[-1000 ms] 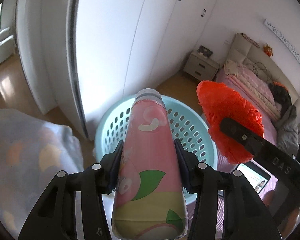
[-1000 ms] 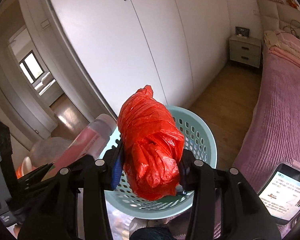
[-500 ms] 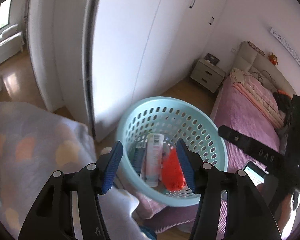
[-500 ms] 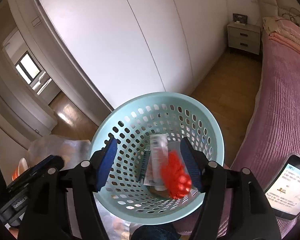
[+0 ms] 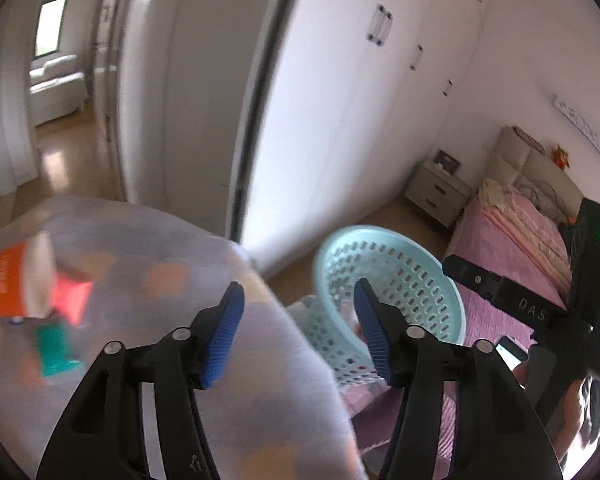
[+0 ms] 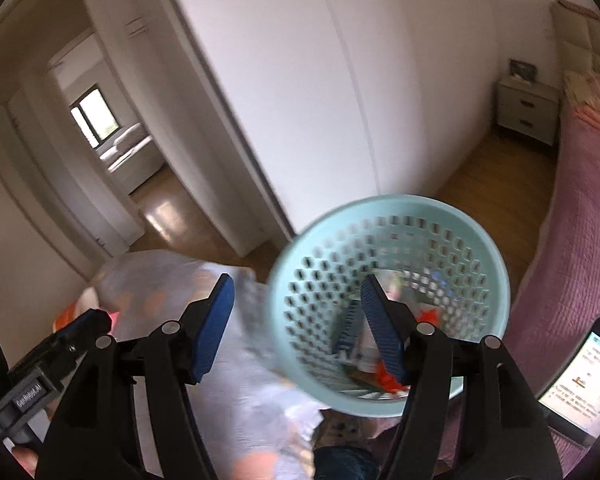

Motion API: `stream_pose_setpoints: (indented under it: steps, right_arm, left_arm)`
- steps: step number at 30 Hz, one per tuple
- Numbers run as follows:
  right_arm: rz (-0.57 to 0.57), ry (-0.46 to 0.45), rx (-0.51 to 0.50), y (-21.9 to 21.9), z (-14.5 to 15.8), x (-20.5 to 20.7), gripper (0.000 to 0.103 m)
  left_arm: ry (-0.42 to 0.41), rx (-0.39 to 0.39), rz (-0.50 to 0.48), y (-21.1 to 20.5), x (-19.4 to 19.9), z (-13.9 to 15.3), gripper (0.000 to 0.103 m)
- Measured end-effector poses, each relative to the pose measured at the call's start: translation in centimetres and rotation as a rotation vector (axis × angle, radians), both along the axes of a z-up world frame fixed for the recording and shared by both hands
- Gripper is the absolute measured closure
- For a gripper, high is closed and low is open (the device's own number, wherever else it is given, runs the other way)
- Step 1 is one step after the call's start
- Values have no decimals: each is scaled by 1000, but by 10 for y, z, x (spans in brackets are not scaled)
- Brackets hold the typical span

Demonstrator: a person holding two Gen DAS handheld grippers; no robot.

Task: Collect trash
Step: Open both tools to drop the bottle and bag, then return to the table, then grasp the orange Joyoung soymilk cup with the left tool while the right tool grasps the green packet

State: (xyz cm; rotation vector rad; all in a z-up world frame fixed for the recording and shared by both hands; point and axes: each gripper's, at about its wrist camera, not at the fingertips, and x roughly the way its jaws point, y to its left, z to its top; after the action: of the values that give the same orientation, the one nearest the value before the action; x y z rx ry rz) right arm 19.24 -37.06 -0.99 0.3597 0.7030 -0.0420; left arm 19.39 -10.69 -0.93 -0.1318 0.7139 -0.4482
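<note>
A light blue perforated basket (image 6: 388, 396) holds dropped trash: a red bag (image 6: 428, 315), a bottle and a blue item, blurred. It also shows in the left wrist view (image 5: 412, 264). My left gripper (image 5: 298, 332) is open and empty, over the edge of a table with a pale patterned cloth (image 5: 148, 280). On that cloth at the left lie an orange and white carton (image 5: 8, 286), a red packet (image 5: 74, 296) and a green item (image 5: 56, 346). My right gripper (image 6: 296, 326) is open and empty, above the basket's left rim.
White wardrobe doors (image 6: 300, 100) stand behind the basket. A pink bed (image 5: 516, 240) with a phone (image 6: 584, 380) on it lies to the right, a nightstand (image 5: 436, 194) beyond. A doorway (image 5: 60, 80) opens at the left.
Both grippers let go of the pink bottle and the red bag, which dropped into the basket. Both views have since swung left toward the cloth-covered table.
</note>
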Motion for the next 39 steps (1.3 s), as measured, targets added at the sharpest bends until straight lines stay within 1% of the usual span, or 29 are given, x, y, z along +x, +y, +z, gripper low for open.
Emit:
stream_pose_setpoints:
  steps: [2,6,9,13,16,21,24,28,31,35,39]
  right_arm:
    - [30,-7,-10,19,2,2,41]
    - [119,2,-25,61,-5,7,41]
    - [187,22,-28,96,-18,11,41]
    - [240,15,-64,136,-35,16,41]
    - [277,21,-78,162,-52,20,41]
    - [310,43,-87,186,-73,27,41]
    - [314,55,-104,191,-80,28,41]
    - [321,59,-102,189,-81,31,41]
    - [320,68,-90,187,-83,33,41]
    - [320,72,-74,184,-85,34,40]
    - [327,84,-73,185,-86,36,39]
  left_arm:
    - [-18,-3,45,23,-5,5,43]
    - [-36,-7,118,64,-9,12,43]
    - [-35,-10,178,104,-10,10,43]
    - [-19,-18,253,150,-4,5,43]
    - [-12,-9,298,177,3,1,43]
    - [12,6,369,225,19,-8,43]
    - [30,12,408,253,37,-14,43]
    - [56,-2,418,271,56,-21,43]
    - [72,-8,400,275,73,-25,43]
    - [113,-8,349,276,90,-36,43]
    - [141,-31,265,267,81,-40,43]
